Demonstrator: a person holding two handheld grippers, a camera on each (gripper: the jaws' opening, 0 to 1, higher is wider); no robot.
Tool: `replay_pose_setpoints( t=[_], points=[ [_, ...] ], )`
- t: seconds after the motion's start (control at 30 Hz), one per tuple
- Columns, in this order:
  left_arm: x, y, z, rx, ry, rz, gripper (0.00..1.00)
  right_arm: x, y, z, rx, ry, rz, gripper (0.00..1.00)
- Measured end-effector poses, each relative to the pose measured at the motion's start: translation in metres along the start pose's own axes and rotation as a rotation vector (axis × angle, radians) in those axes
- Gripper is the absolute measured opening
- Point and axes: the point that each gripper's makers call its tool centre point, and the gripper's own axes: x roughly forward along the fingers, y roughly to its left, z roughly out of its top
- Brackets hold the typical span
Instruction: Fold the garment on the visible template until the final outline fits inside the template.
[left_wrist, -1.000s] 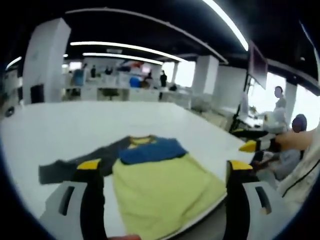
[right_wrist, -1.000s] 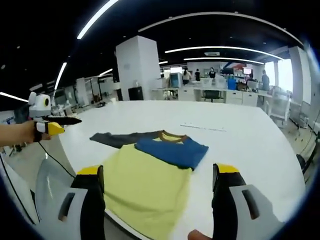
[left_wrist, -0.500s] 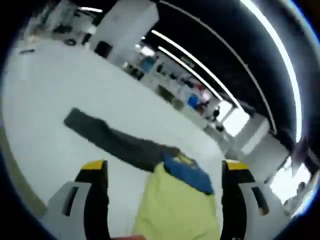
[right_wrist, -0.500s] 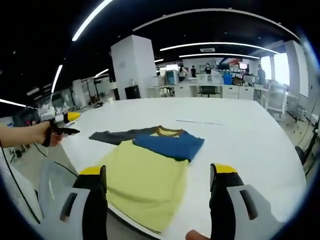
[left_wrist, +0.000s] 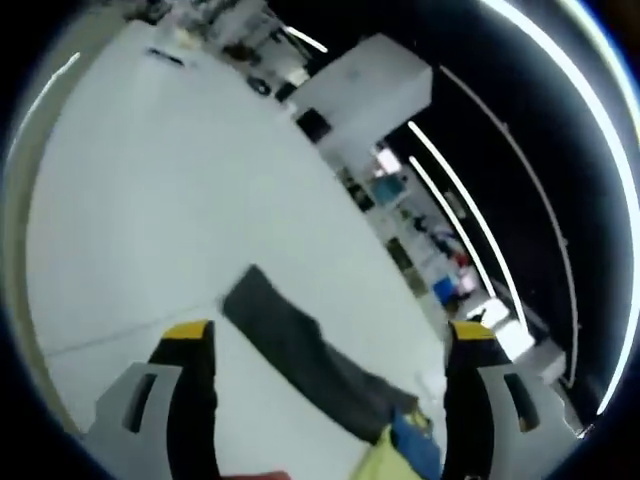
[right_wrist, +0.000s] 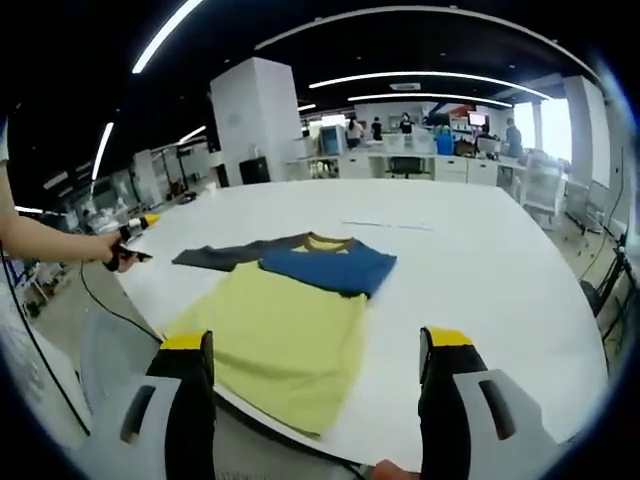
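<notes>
The garment lies flat on the white table (right_wrist: 480, 270): a yellow body (right_wrist: 285, 335), a blue chest part (right_wrist: 325, 268) folded over it, and a dark grey sleeve (right_wrist: 212, 256) stretched out to the left. My right gripper (right_wrist: 315, 342) hangs open above the table's near edge, short of the yellow hem. A hand holds my left gripper (right_wrist: 133, 232) just beyond the sleeve's tip. In the left gripper view that gripper (left_wrist: 328, 332) is open, with the grey sleeve (left_wrist: 300, 345) running between its jaws toward the blue part (left_wrist: 415, 442).
A thin marked line (right_wrist: 385, 225) lies on the table beyond the garment. A seam or line (left_wrist: 100, 340) crosses the table near the sleeve. White pillars (right_wrist: 245, 120), desks and several people stand far behind. A cable (right_wrist: 105, 305) hangs off the table's left edge.
The left gripper has moved down to the sleeve's tip and its view has rolled and closed in on the sleeve. The right view shifted slightly; the garment has not moved.
</notes>
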Motion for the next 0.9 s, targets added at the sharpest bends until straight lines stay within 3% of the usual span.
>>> replay_pose_setpoints(
  t=[0.1,0.2,0.27,0.37,0.77,0.9],
  points=[
    [0.009,0.002,-0.001,-0.087,-0.01,-0.01,0.91,-0.003,0.002,0.0,-0.005,0.009,0.0,0.84],
    [0.029,0.032,0.014,-0.232,-0.055,-0.002,0.92,-0.006,0.002,0.001,-0.018,0.007,-0.008,0.83],
    [0.027,0.029,0.015,-0.277,-0.073,-0.013,0.93,-0.006,0.0,0.003,-0.017,-0.014,-0.024,0.82],
    [0.032,0.037,0.011,-0.278,-0.06,-0.01,0.94,-0.004,-0.001,0.005,0.009,-0.028,-0.033,0.82],
    [0.043,0.033,-0.01,-0.331,-0.013,0.007,0.89,0.004,0.008,0.008,-0.015,-0.028,-0.023,0.8],
    [0.055,0.038,-0.006,-0.339,-0.014,0.003,0.84,0.001,0.007,0.009,-0.02,-0.029,-0.03,0.79]
  ],
)
